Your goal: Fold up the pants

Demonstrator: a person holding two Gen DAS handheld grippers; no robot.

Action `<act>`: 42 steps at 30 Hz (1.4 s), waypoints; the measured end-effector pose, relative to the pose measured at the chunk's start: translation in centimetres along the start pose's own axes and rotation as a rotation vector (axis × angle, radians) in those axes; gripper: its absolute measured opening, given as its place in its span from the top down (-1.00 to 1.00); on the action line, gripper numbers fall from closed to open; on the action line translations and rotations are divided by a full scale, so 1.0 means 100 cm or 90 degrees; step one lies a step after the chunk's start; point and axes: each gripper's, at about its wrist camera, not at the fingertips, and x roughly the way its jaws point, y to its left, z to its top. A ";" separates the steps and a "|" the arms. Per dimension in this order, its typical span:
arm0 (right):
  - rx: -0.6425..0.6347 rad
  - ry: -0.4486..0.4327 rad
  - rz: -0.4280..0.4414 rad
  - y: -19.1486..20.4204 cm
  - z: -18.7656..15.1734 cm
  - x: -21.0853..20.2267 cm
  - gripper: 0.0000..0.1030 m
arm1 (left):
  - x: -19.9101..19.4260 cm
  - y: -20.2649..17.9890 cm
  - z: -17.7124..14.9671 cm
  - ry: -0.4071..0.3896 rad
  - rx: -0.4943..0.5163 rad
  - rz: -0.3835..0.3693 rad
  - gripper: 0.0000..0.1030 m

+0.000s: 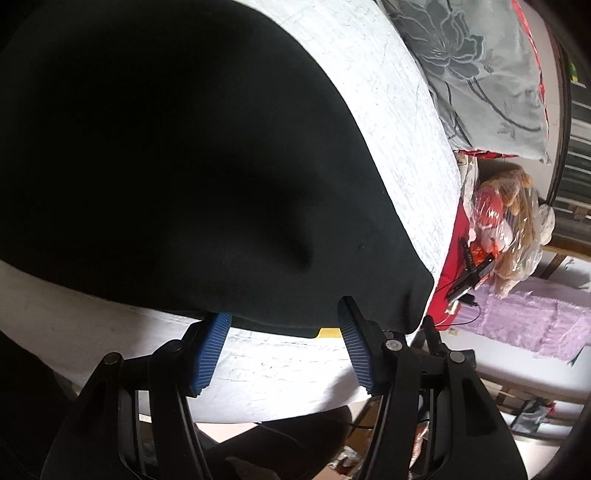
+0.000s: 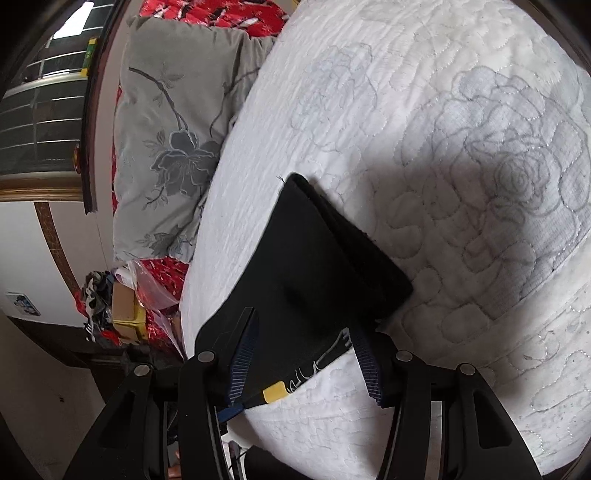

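Black gripper arms with blue ribbed pads (image 1: 212, 352) fill the bottom of both wrist views. On the left gripper (image 1: 284, 314) the jaws are seen spread apart, their tips at the near hem of the black pants (image 1: 166, 158), with bare quilt and a small yellow tag (image 1: 330, 333) visible in the gap between them; nothing is pinched. On the right gripper (image 2: 301, 334) the jaws are likewise held apart, with the black cloth (image 2: 310, 258) lying between and over the tips, and whether the pads touch the fabric cannot be told. A yellow tag (image 2: 274, 392) and white stitching are seen at the near edge of the cloth, just beside the left pad. The pants are laid on a white quilted bedspread (image 2: 424, 129) stitched with rose outlines; in the right view a folded, doubled edge is shown along their far right side. Beyond the pants, a grey pillow (image 2: 166, 140) printed with dark flowers is set against the edge of the bedspread. Red patterned bedding (image 2: 207, 13) and a clear plastic bag (image 1: 506, 221) are seen farther off.
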 end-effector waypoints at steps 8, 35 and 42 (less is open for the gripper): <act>-0.009 -0.011 -0.034 -0.004 0.003 0.007 0.66 | 0.005 0.011 0.006 0.002 -0.038 0.036 0.93; -0.105 -0.039 -0.056 0.008 0.032 -0.050 0.01 | -0.039 -0.004 -0.014 -0.058 0.048 0.029 0.87; -0.164 -0.022 -0.112 0.025 0.038 -0.017 0.01 | -0.155 0.039 0.040 -0.250 0.071 0.114 0.75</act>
